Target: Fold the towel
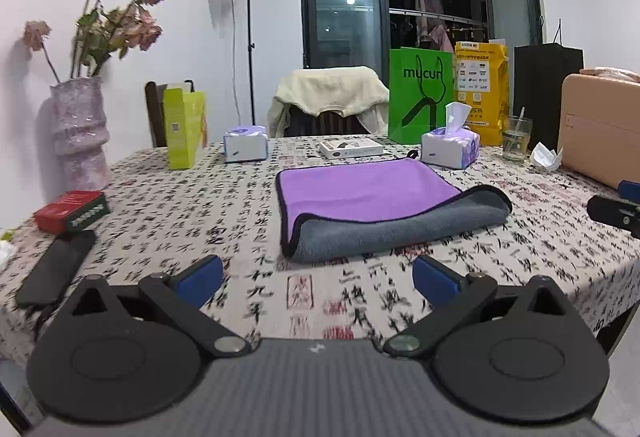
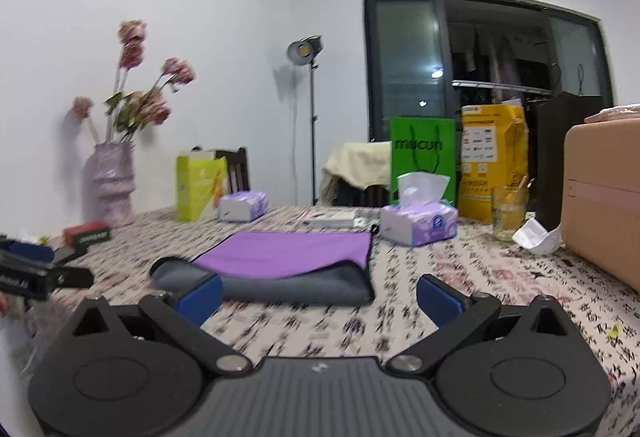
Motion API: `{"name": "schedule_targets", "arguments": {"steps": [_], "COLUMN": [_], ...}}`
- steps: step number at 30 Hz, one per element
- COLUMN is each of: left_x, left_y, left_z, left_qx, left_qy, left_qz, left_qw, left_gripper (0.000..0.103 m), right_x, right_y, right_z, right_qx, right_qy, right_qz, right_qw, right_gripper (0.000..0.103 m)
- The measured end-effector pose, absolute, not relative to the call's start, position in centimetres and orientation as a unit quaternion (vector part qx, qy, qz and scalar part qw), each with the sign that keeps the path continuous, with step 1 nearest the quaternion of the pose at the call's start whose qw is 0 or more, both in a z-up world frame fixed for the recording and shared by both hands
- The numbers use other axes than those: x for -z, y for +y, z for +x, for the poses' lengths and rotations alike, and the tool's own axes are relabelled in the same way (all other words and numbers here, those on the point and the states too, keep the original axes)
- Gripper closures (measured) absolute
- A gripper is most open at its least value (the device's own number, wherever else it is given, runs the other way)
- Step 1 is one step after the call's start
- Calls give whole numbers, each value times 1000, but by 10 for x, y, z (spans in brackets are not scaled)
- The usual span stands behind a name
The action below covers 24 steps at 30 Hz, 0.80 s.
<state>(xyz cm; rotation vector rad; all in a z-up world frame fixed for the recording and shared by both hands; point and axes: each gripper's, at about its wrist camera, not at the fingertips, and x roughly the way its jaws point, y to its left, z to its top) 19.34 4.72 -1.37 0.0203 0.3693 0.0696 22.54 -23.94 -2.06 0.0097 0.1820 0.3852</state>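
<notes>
Both tools were spread wide and empty, the left gripper (image 1: 318,275) and right gripper (image 2: 320,295) hanging short of the towel (image 1: 372,209), which lay just ahead, its grey near edge doubled over the purple, probably awaiting another fold

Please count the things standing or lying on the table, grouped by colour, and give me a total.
Purple/grey: 1, towel
Purple-white: 2, tissue packs
Green: 2, bag, box
Yellow: 1, bag
Red: 1, box
Total: 7
</notes>
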Motion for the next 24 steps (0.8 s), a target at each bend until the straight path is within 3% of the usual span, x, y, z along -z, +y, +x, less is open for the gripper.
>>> {"name": "schedule_targets", "arguments": {"steps": [7,13,17,20,24], "left_x": [18,25,31,34,37], "left_y": [62,72,77,82,86], "left_z": [238,279,307,325,344], "left_qx": [-22,-2,6,11,17], "left_qy": [190,216,236,250,271], "left_qz": [-2,-16,-21,-24,-37], "left_qw": [982,976,972,968,962], "left_gripper": [10,37,48,51,50], "right_x": [21,25,27,29,33], "right_y": [-230,-218,-212,-208,-210], "right_z": [273,312,345,369,403], "right_qx": [-193,-201,-210,-222,-245], "right_qy": [111,133,151,167,196], "right_qz": [-25,-47,-55,-62,-46], "right_qw": [975,969,964,959,948], "right_gripper": [0,3,16,27,52]}}
